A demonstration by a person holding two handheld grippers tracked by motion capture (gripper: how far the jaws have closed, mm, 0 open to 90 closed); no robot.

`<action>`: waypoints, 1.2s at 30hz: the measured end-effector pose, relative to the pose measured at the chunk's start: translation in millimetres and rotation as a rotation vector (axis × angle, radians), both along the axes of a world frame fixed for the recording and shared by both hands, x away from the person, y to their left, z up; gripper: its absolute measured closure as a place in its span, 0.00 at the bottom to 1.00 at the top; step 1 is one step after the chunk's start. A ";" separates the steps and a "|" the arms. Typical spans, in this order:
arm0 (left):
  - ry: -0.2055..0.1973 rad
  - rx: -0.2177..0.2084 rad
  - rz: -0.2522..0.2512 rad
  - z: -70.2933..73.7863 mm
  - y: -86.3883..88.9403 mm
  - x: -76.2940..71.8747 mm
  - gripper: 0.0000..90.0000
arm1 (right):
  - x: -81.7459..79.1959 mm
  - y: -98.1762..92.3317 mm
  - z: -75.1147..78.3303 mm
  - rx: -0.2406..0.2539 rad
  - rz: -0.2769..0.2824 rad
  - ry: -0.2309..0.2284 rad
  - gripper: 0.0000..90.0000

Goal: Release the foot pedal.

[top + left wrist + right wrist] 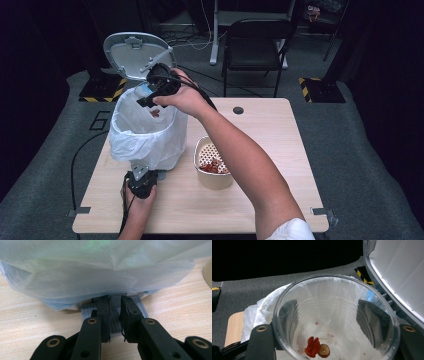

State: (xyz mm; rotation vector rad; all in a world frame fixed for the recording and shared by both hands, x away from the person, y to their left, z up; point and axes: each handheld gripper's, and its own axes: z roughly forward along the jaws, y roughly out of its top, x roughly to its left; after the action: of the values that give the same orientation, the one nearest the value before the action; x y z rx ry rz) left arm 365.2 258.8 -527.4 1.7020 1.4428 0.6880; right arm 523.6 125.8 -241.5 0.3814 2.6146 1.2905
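The left gripper (115, 322) has its jaws closed on the grey ribbed pedal (115, 312) at the foot of the bin (150, 135); the white bag (100, 270) drapes just beyond the jaw tips and hides the bin's body there. In the high view the left hand (140, 192) rests low at the near side of the bin, with the forearm cut off by the bottom edge.

The right gripper (157, 90) clamps a clear plastic cup (335, 317) between its jaws, which show through the cup's walls on either side. Red scraps (312, 347) and one round pale piece lie at the cup's bottom. The right arm reaches across over the bin's open mouth, the raised lid (137, 52) just beyond the jaws. In the high view the hand covers most of the cup. A paper bowl (212, 167) with red bits stands beside the bin on the table (270, 150).
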 end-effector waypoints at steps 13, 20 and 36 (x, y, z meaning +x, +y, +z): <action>0.010 0.013 -0.013 0.4 1.4 -0.3 0.87 | 1.5 18.5 -12.7 0.014 -0.001 0.016 0.35; 0.005 0.002 -0.005 0.2 0.8 -0.1 0.87 | 1.0 25.1 -20.4 0.031 -0.041 -0.030 0.16; 0.008 0.013 -0.013 0.3 1.5 -0.2 0.87 | -16.5 -8.0 -15.5 0.080 -0.047 -0.021 0.16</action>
State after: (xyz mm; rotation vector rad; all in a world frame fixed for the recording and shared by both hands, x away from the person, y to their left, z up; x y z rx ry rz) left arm 365.0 260.3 -527.1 1.7243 1.4346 0.6849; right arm 507.1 117.8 -257.0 0.4371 2.5272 1.3790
